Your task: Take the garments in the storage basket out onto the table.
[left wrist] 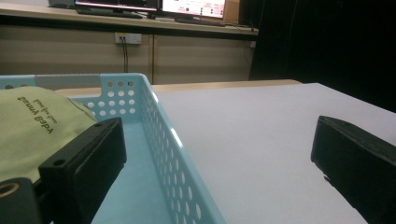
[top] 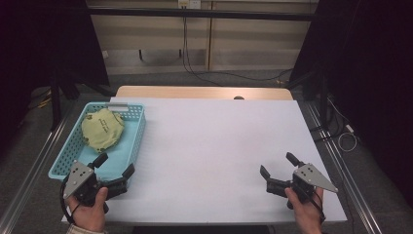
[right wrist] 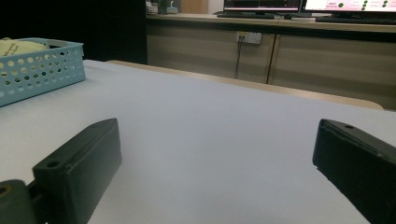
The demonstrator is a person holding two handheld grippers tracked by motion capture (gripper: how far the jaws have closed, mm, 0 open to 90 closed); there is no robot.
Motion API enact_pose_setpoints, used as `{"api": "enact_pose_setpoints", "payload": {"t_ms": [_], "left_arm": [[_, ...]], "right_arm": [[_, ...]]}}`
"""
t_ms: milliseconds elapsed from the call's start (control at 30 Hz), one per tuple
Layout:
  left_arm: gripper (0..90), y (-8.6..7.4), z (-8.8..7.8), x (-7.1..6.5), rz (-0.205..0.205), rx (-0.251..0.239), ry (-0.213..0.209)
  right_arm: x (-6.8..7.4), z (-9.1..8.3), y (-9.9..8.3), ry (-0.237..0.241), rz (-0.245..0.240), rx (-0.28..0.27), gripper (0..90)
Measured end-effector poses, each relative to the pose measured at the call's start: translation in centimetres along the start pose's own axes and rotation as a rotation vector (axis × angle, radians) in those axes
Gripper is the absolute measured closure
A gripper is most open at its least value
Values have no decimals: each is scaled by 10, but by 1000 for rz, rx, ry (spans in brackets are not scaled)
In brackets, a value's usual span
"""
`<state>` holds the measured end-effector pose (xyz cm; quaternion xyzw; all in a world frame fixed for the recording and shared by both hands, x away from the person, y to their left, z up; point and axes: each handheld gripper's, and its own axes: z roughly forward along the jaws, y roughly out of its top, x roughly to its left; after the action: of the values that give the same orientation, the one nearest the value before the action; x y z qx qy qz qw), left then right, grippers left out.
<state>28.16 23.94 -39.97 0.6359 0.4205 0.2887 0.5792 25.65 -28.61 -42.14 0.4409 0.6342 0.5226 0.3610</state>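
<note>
A light blue perforated basket (top: 139,130) stands at the table's left, and a crumpled yellow-green cloth (top: 102,129) with dark lettering lies in it. My left gripper (top: 115,166) is open at the basket's near right corner, one jaw over the basket floor and the other over the white table, with the basket wall (left wrist: 163,144) between them and the cloth (left wrist: 28,126) ahead on the left. Near the front right of the table my right gripper (top: 278,165) is open over bare surface, nothing between its jaws; the basket (right wrist: 32,70) lies far off to its left.
A white sheet (top: 214,146) covers the table (top: 204,92), whose wooden far edge shows behind it. Cables hang down the wall beyond, and metal rails run along both sides of the table. Monitors (right wrist: 261,4) stand on a counter at the back.
</note>
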Motion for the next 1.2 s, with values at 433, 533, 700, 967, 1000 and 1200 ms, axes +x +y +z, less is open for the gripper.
{"api": "enact_pose_setpoints", "payload": {"t_ms": [433, 533, 700, 967, 1000, 1200], "left_arm": [[42, 13, -4, 12, -4, 22, -25], [47, 19, -4, 13, 0, 39, -48], [50, 28, -1, 15, 36, 69, -67], [90, 42, 6, 27, 58, 129, -65], [91, 44, 7, 29, 63, 133, -66], [54, 59, 15, 44, 28, 145, -41]], "right_arm": [[1, -1, 1, 7, -10, -1, 4], [1, -1, 2, 13, -10, -10, 4], [1, -1, 2, 18, -9, -13, 4], [1, -1, 2, 20, -10, -15, 4], [0, -2, 2, 16, -13, -11, 4], [0, -2, 2, 20, 1, -15, 4]]}}
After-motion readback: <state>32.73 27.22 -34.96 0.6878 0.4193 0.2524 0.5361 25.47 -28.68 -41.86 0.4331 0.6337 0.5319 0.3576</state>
